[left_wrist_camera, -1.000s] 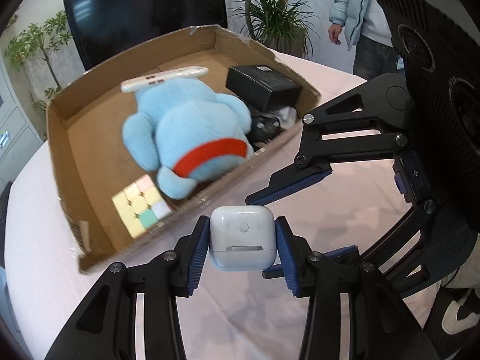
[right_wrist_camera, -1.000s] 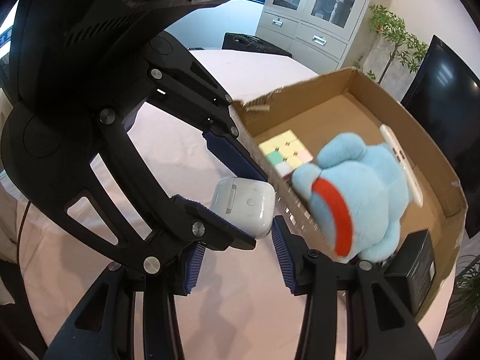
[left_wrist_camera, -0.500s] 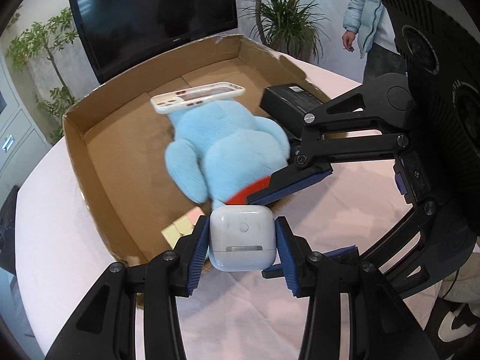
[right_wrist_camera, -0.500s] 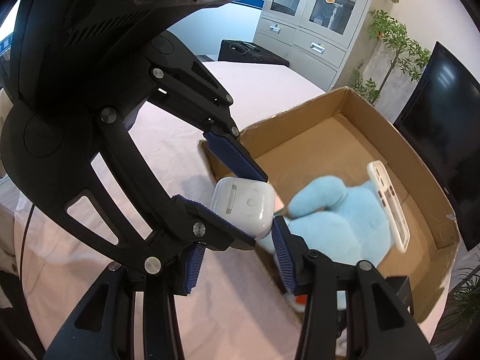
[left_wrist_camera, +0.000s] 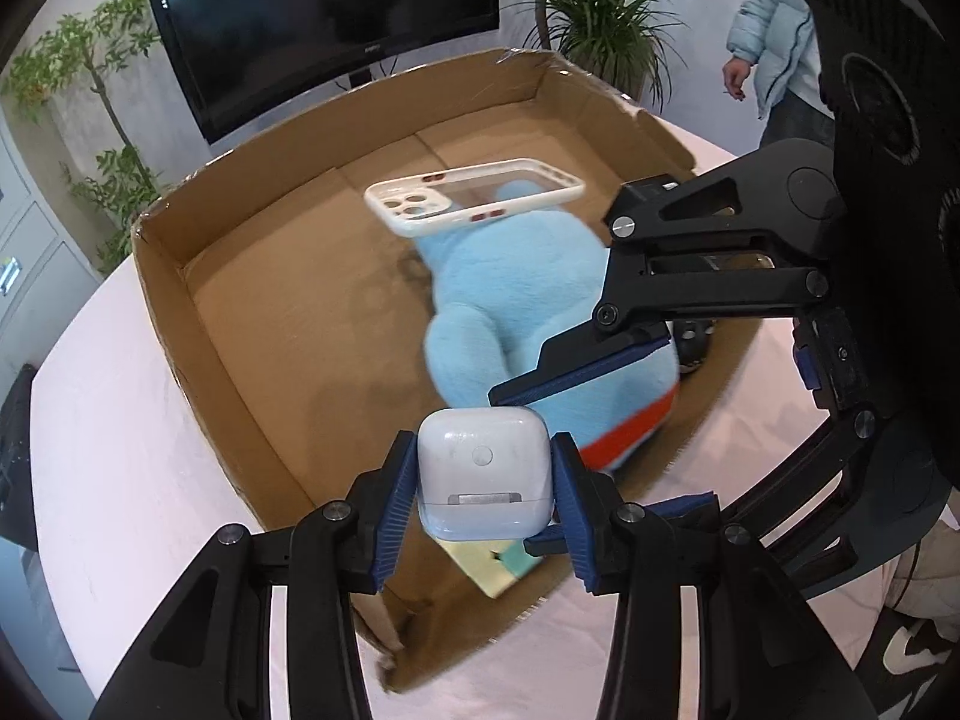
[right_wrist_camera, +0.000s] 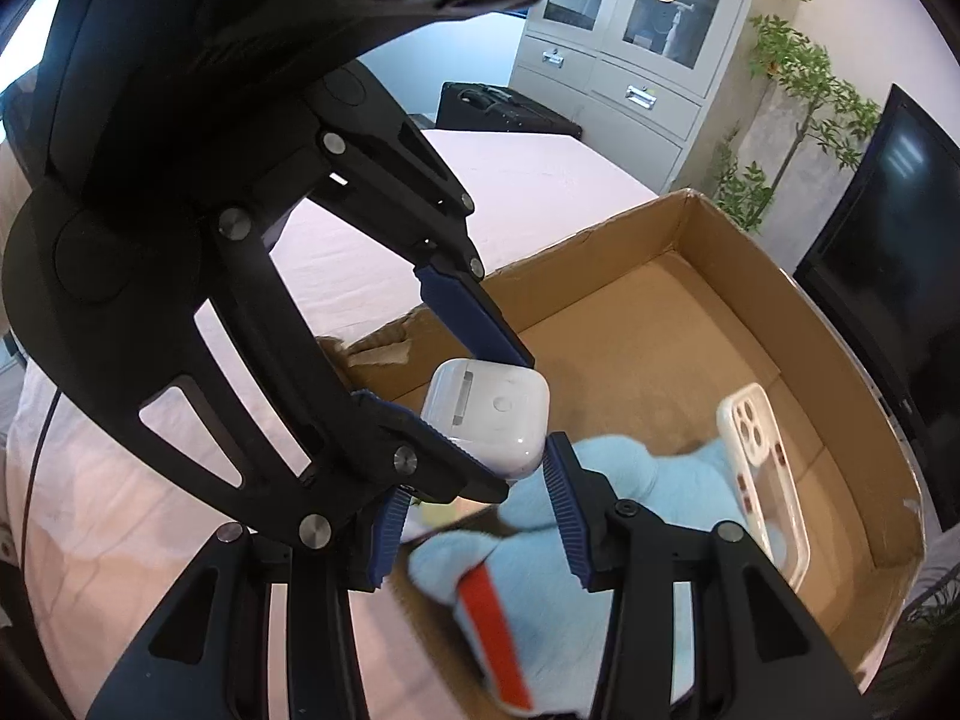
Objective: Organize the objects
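My left gripper (left_wrist_camera: 485, 491) is shut on a white earbud case (left_wrist_camera: 483, 474) and holds it above the near edge of an open cardboard box (left_wrist_camera: 180, 324). The case also shows in the right wrist view (right_wrist_camera: 489, 414). My right gripper (right_wrist_camera: 474, 516) is open and empty, right beside the left one, also over the box (right_wrist_camera: 798, 312); its fingers (left_wrist_camera: 576, 375) show in the left wrist view. In the box lie a blue plush toy (left_wrist_camera: 534, 294) with a red band, a white phone case (left_wrist_camera: 474, 195) resting on it, and a pastel cube (left_wrist_camera: 486, 567), partly hidden.
The box stands on a table with a pink cloth (left_wrist_camera: 120, 450). A black item (left_wrist_camera: 696, 336) lies at the box's right side, mostly hidden. A TV (left_wrist_camera: 324, 18), plants and cabinets (right_wrist_camera: 630, 60) stand behind. A person (left_wrist_camera: 780, 48) stands at the far right.
Both grippers have moved forward from the table in front of the box to above its near edge, the earbud case still held. The cube is now mostly hidden beneath the case.
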Demonstrator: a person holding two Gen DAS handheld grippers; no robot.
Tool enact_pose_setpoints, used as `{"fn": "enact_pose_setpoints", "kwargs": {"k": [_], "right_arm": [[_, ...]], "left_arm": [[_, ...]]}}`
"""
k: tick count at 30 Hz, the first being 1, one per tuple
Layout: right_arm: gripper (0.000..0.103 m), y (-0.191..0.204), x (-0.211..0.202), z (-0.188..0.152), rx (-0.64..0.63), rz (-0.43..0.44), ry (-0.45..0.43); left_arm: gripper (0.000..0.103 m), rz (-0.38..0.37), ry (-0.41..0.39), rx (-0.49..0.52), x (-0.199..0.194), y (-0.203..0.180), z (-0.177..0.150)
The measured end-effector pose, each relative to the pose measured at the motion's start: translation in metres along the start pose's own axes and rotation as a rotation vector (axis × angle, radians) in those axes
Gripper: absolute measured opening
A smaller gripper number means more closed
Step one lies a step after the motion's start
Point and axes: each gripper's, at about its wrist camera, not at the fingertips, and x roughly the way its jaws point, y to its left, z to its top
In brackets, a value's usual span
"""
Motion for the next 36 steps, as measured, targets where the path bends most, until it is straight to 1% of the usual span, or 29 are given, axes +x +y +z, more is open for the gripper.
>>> {"fn": "enact_pose_setpoints", "kwargs": {"k": [4, 9, 10, 11, 12, 13, 14, 15, 16, 17, 18, 19, 20, 21, 22, 23, 25, 26, 27, 28, 30, 34, 36], "right_arm": [[0.041, -0.011, 0.013, 0.001, 0.005, 0.006, 0.000], [0.041, -0.021, 0.030, -0.004, 0.005, 0.002, 0.039], [0.041, -0.022, 0.034, -0.006, 0.000, 0.003, 0.047], [0.041, -0.023, 0.037, -0.007, 0.005, 0.004, 0.055], [0.042, -0.025, 0.042, -0.008, 0.016, -0.003, 0.070], [0.042, -0.026, 0.047, -0.010, 0.023, -0.019, 0.086], [0.042, -0.024, 0.050, -0.011, 0.024, -0.045, 0.094], [0.044, -0.022, 0.051, -0.013, 0.029, -0.062, 0.089], [0.047, -0.020, 0.047, -0.015, 0.047, -0.069, 0.074], [0.062, -0.018, 0.040, -0.017, 0.073, -0.070, 0.052], [0.078, -0.016, 0.034, -0.020, 0.091, -0.076, 0.037], [0.079, -0.015, 0.027, -0.022, 0.104, -0.097, 0.027], [0.079, -0.011, 0.020, -0.026, 0.114, -0.125, 0.028], [0.080, -0.008, 0.014, -0.031, 0.125, -0.148, 0.036], [0.081, -0.006, 0.008, -0.036, 0.145, -0.164, 0.047], [0.081, -0.005, 0.004, -0.044, 0.184, -0.182, 0.077], [0.081, -0.002, -0.004, -0.057, 0.253, -0.220, 0.123], [0.081, 0.000, -0.010, -0.066, 0.288, -0.255, 0.137], [0.081, 0.001, -0.015, -0.074, 0.325, -0.285, 0.150], [0.081, 0.002, -0.020, -0.081, 0.369, -0.303, 0.166], [0.081, 0.003, -0.029, -0.097, 0.457, -0.343, 0.169], [0.081, 0.018, -0.045, -0.129, 0.556, -0.432, 0.210], [0.081, 0.024, -0.050, -0.138, 0.593, -0.448, 0.210]], "left_arm": [[0.041, -0.003, 0.013, -0.009, 0.015, 0.012, 0.005], [0.041, -0.034, 0.034, -0.043, 0.038, 0.022, 0.005], [0.043, -0.029, 0.036, -0.055, 0.042, 0.025, 0.005], [0.044, -0.012, 0.041, -0.066, 0.046, 0.027, 0.004], [0.050, 0.018, 0.050, -0.079, 0.051, 0.030, 0.004], [0.057, 0.057, 0.053, -0.095, 0.054, 0.032, 0.003], [0.061, 0.120, 0.034, -0.118, 0.053, 0.034, 0.000], [0.064, 0.161, 0.015, -0.133, 0.051, 0.034, -0.001], [0.064, 0.216, -0.013, -0.159, 0.045, 0.033, -0.005], [0.064, 0.268, -0.042, -0.190, 0.037, 0.030, -0.008], [0.065, 0.297, -0.069, -0.213, 0.029, 0.027, -0.011], [0.072, 0.308, -0.095, -0.235, 0.021, 0.023, -0.014], [0.078, 0.299, -0.124, -0.273, 0.011, 0.018, -0.019], [0.088, 0.295, -0.132, -0.299, 0.006, 0.013, -0.022], [0.090, 0.297, -0.134, -0.327, 0.003, 0.008, -0.026], [0.090, 0.307, -0.132, -0.355, 0.000, -0.001, -0.030], [0.090, 0.304, -0.130, -0.379, 0.001, -0.016, -0.038], [0.090, 0.296, -0.125, -0.396, 0.005, -0.031, -0.041], [0.090, 0.286, -0.123, -0.409, 0.008, -0.038, -0.044], [0.090, 0.278, -0.120, -0.424, 0.012, -0.046, -0.046], [0.090, 0.278, -0.101, -0.444, 0.018, -0.065, -0.052], [0.090, 0.291, -0.146, -0.499, 0.014, -0.091, -0.069], [0.090, 0.280, -0.165, -0.586, 0.013, -0.098, -0.081]]}}
